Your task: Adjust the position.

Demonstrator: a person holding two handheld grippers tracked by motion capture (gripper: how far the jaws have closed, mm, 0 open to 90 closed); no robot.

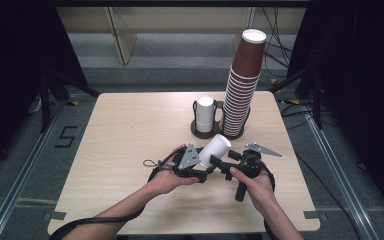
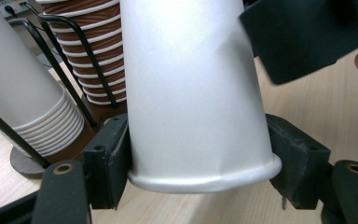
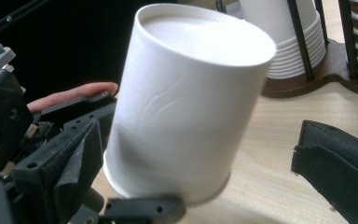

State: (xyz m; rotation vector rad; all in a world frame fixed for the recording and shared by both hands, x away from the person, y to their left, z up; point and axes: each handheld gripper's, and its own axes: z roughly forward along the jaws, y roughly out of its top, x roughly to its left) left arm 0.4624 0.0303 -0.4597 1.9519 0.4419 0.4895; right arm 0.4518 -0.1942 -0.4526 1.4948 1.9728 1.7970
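Observation:
A white paper cup (image 1: 216, 150) lies tilted above the table's front middle, its base pointing away from me. My left gripper (image 1: 206, 163) is shut on it. In the left gripper view both pads (image 2: 109, 158) press the cup (image 2: 191, 93) just above its rim. My right gripper (image 1: 226, 164) faces the cup from the right and stands open. In the right gripper view one of its fingers (image 3: 338, 172) stays clear of the cup (image 3: 182, 107), with bare table between them.
A dark wire holder (image 1: 203, 133) stands behind the hands on the wooden table (image 1: 130, 135). It holds a short stack of white cups (image 1: 205, 113) and a tall, slightly leaning stack of brown cups (image 1: 243, 85). Dark curtains hang on both sides.

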